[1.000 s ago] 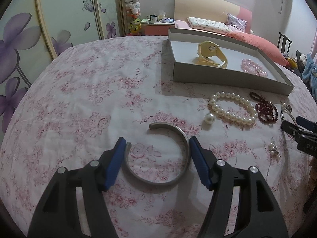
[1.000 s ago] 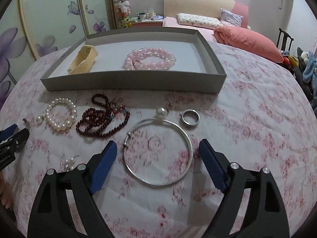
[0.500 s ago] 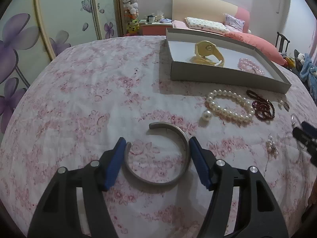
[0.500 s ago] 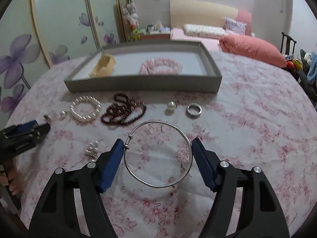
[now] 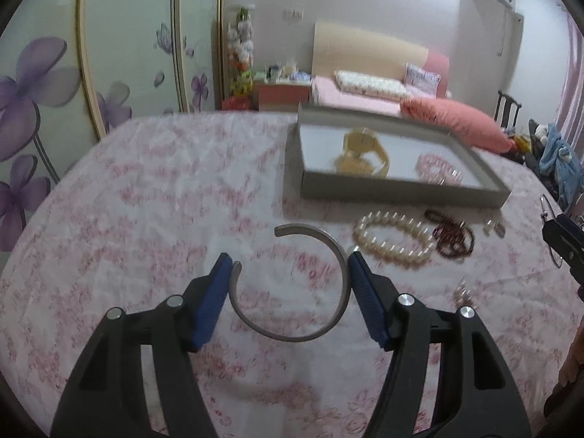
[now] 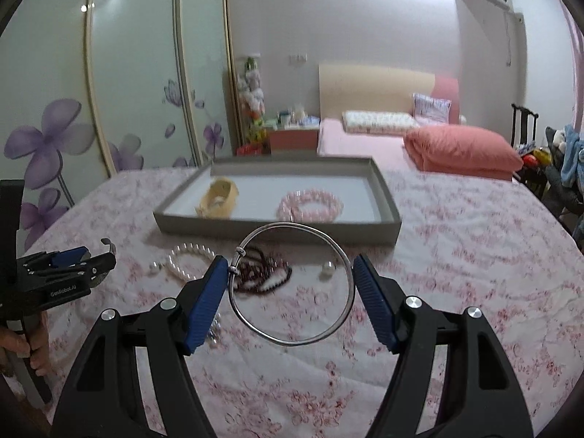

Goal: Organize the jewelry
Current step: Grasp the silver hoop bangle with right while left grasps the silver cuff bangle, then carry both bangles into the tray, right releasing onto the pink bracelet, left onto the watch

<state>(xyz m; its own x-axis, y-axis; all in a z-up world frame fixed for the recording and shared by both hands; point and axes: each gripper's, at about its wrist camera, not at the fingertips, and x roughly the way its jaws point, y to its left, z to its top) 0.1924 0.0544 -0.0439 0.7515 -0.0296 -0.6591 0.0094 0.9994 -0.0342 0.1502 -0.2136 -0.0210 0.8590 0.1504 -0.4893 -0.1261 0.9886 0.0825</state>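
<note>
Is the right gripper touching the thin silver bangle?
Touching: in the right wrist view both pads of the right gripper press the thin silver bangle at its sides.

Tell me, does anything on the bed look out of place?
Nothing damaged or spilled. A pearl bracelet, dark red beads and a loose pearl lie outside the grey tray, which holds only a yellow watch and pink bracelet.

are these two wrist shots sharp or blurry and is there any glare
Left wrist view: motion-blurred; the tray and pearl bracelet smear, while the left gripper stays crisp. Right wrist view: milder blur on the bedspread, glare from a ceiling light at top, lamp reflections on the wardrobe doors.
</note>
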